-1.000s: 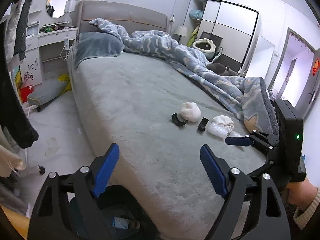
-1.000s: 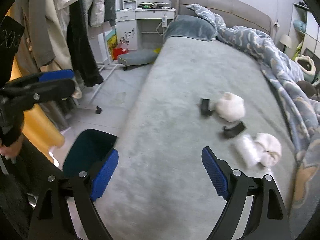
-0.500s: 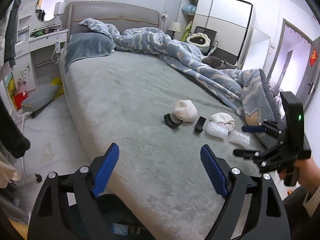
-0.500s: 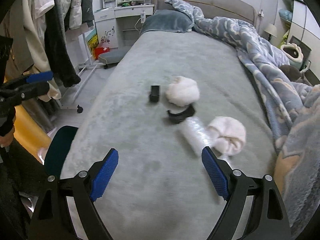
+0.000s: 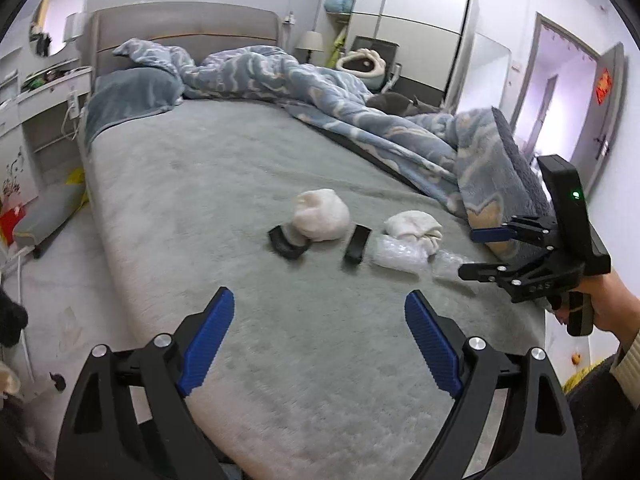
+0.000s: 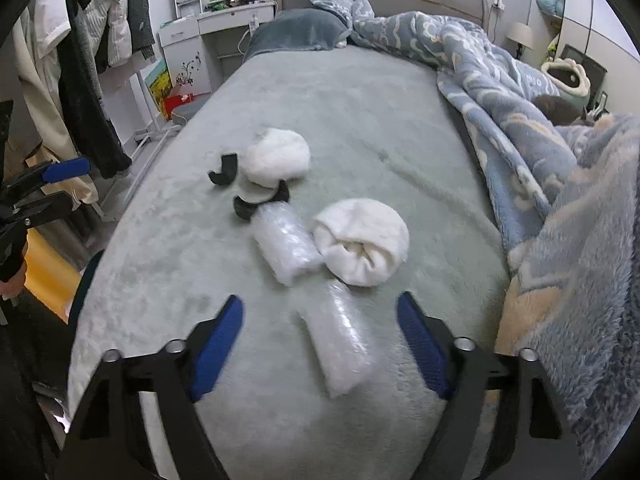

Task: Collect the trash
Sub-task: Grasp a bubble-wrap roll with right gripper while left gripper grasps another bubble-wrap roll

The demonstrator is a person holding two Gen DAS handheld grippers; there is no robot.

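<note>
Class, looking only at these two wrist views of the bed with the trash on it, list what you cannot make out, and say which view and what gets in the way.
- Trash bin: neither view shows it clearly; the left gripper and the frame's bottom edge cover the floor beside the bed.
- Nearest plastic wrapper: contents unreadable in the right wrist view; crinkled film and glare.
- Two black pieces: identity unclear in both views, small and blurred.
- Right gripper: left finger smeared by motion blur; no contact with the wrapper visible.

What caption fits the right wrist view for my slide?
Right tool, jaws just closing but still open, straddling a clear plastic roll on the grey bed beside white bundles.
</note>
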